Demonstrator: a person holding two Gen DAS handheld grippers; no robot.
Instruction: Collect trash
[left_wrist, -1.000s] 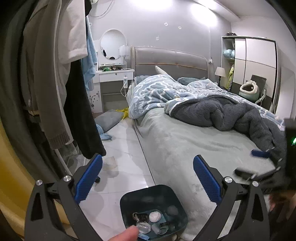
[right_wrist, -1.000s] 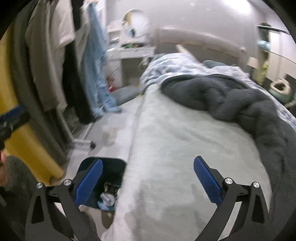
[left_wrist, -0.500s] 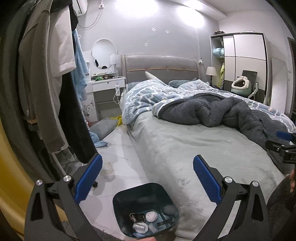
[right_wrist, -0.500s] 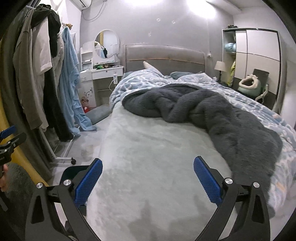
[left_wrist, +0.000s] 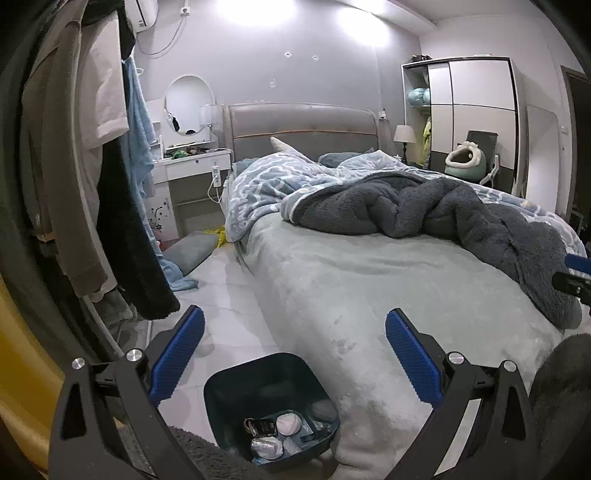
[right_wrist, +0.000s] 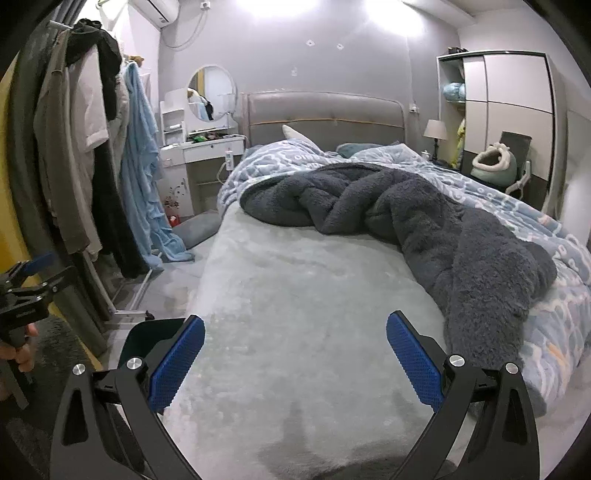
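Note:
A dark teal trash bin (left_wrist: 236, 391) stands on the floor against the foot corner of the bed, with several crumpled wrappers and tissues (left_wrist: 286, 424) in its bottom. My left gripper (left_wrist: 293, 354) hangs open above the bin, nothing between its blue pads. My right gripper (right_wrist: 295, 358) is open over the grey bed sheet (right_wrist: 303, 295) and holds nothing. The bin's rim (right_wrist: 155, 326) shows behind the right gripper's left finger. The left gripper (right_wrist: 26, 291) shows at the far left of the right wrist view, held by a hand (right_wrist: 22, 356).
A dark fleece blanket (right_wrist: 424, 221) and a blue patterned quilt (left_wrist: 266, 184) lie rumpled on the bed. Clothes hang on a rack (right_wrist: 85, 155) at the left. A white dresser (left_wrist: 192, 166), floor cushion (left_wrist: 192, 247), wardrobe (left_wrist: 476, 110) and yellow wall (left_wrist: 22, 369) surround the tiled floor.
Both grippers rose and tilted up toward the room. The right gripper swung from the bed's edge to over the bed. A fingertip near the bin went out of view.

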